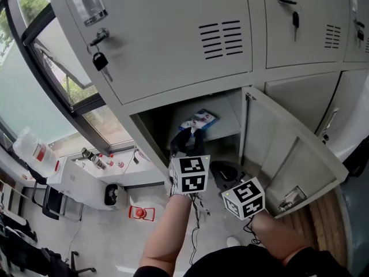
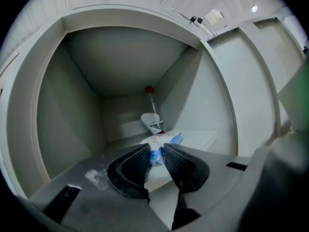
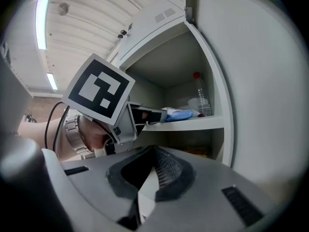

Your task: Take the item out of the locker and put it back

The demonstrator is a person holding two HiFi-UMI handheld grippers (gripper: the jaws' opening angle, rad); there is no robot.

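Note:
A blue and white packet (image 1: pixel 199 120) (image 2: pixel 161 140) lies on the shelf (image 1: pixel 226 129) of the open locker. My left gripper (image 1: pixel 193 137) (image 2: pixel 155 154) reaches into the locker, its jaws closed narrowly on the packet's near end, which still rests on the shelf. In the right gripper view the left gripper (image 3: pixel 145 116) holds the packet (image 3: pixel 181 114) at the shelf's front edge. My right gripper (image 1: pixel 223 169) (image 3: pixel 153 151) hangs lower, outside the locker beside the open door (image 1: pixel 288 154), shut with nothing in it.
A clear bottle with a red cap (image 2: pixel 151 103) (image 3: pixel 202 98) and a white cup (image 2: pixel 150 122) stand at the back of the shelf. Closed lockers above carry a padlock (image 1: pixel 100 60). A window (image 1: pixel 52 68) is on the left, and a red object (image 1: pixel 141 213) lies on the floor.

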